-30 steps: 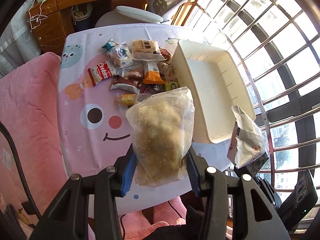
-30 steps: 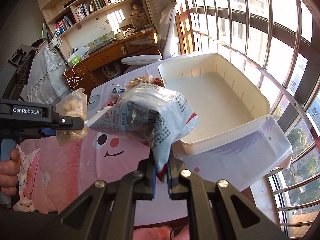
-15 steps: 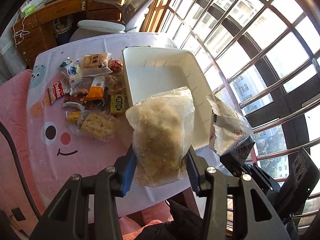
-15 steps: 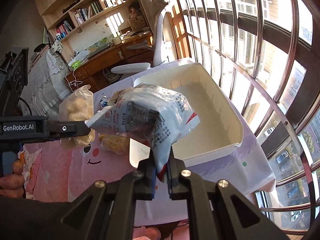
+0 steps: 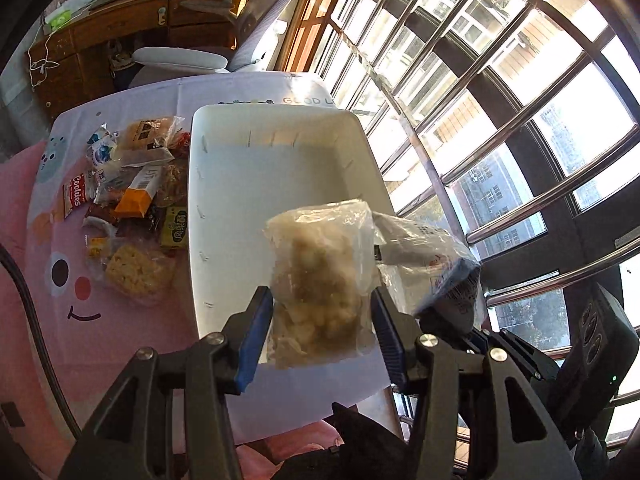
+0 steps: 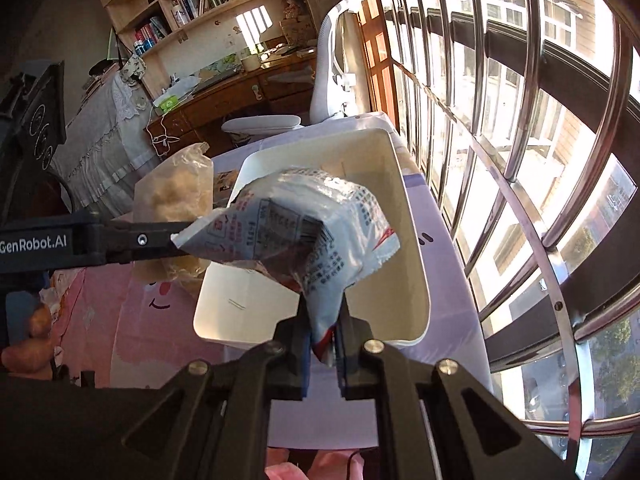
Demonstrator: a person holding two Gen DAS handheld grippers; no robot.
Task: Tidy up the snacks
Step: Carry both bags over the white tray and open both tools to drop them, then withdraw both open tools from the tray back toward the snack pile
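Left wrist view: our left gripper [image 5: 322, 322] clamps a clear bag of pale snacks [image 5: 320, 280] at lower centre, over the white bin [image 5: 280, 184]. Our right gripper [image 6: 323, 346] pinches a printed white packet [image 6: 304, 232] mid-frame above that bin; loose snacks [image 5: 128, 200] lie at left.

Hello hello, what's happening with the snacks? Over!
Left gripper shut on clear bag. Right gripper shut on white packet. Both above empty white bin. Nothing blocking.

Sunlit barred windows [image 6: 520, 128], a wooden desk [image 6: 248, 92], bookshelves [image 6: 192, 4] and a white chair [image 6: 336, 64].
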